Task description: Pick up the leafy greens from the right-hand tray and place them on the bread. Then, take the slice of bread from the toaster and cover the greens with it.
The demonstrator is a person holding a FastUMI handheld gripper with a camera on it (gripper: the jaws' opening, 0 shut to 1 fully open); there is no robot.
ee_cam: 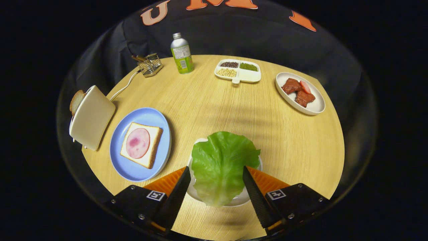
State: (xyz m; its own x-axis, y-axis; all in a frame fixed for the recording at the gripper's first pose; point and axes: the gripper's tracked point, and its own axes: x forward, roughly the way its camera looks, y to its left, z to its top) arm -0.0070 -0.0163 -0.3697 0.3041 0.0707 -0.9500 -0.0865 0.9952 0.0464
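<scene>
Gripper spread wide around our greens; the limp leaf could slip if we pinch only its edge.

Well beyond the claw, a green-labelled bottle, a small wire rack, a divided dish of beans and a plate of red meat pieces are set on the tabletop.

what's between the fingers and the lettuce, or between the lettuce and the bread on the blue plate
Nothing visible. The gripper is open, fingers either side of the lettuce leaf; bare table lies between it and the bread.
</scene>
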